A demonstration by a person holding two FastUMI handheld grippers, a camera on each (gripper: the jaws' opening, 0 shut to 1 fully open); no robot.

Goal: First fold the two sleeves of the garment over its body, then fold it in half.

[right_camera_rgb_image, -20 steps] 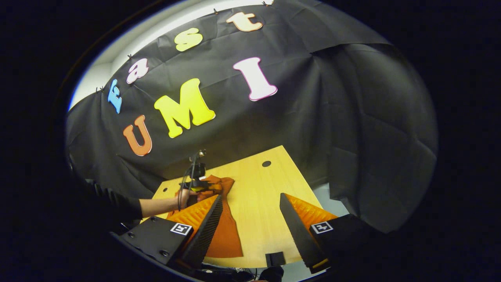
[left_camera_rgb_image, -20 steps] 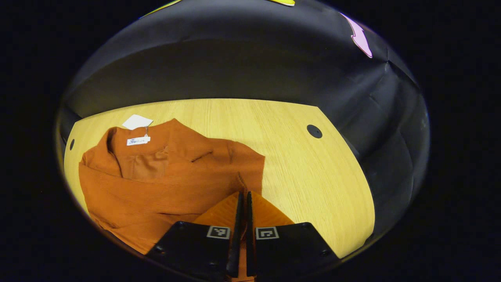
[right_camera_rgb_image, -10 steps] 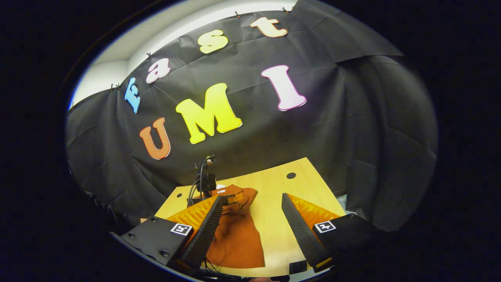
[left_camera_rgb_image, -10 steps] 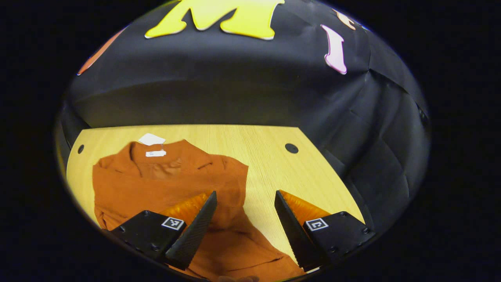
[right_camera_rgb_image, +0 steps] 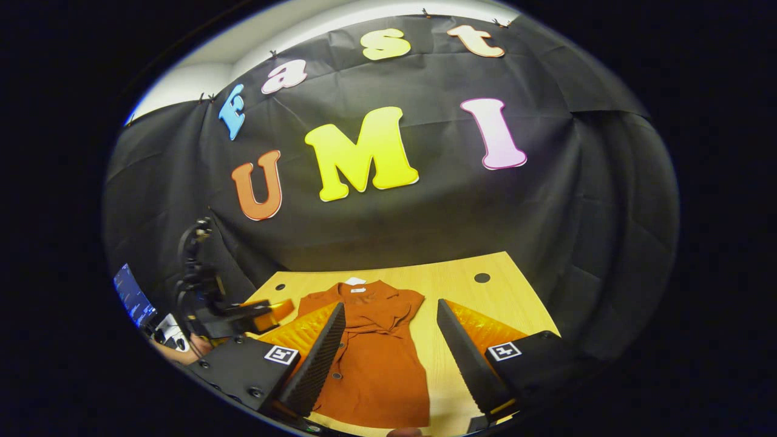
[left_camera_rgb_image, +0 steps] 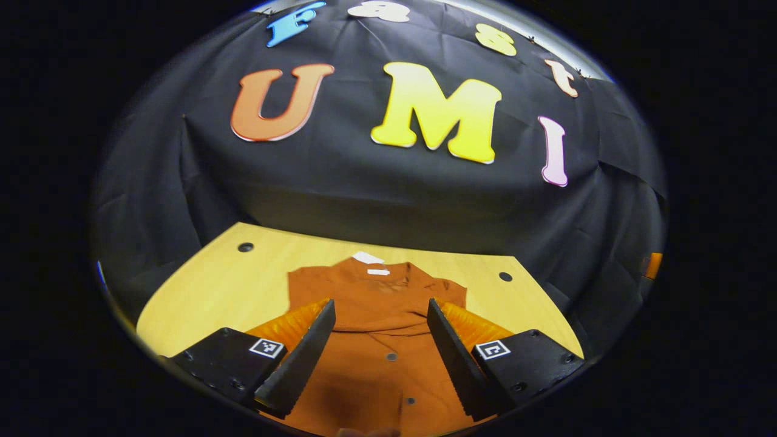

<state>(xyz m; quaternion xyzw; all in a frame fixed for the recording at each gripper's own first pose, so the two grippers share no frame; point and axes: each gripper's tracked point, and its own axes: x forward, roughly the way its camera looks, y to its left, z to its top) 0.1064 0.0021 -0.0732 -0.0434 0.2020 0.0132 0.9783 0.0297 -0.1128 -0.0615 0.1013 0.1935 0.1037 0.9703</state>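
In the right gripper view, the left gripper (right_camera_rgb_image: 267,312) shows at the far left edge of the table (right_camera_rgb_image: 461,291), held off the surface, with a hand (right_camera_rgb_image: 197,346) below it. In the left gripper view, its own fingers stand spread apart, released, with nothing between them. The garment (left_camera_rgb_image: 379,340), an orange buttoned piece, lies flat along the middle of the table, collar at the far end with a white tag (left_camera_rgb_image: 368,258) beside it; both sleeves lie folded across its body. The right gripper (right_camera_rgb_image: 388,358) hangs above the near end of the garment, fingers parted and empty.
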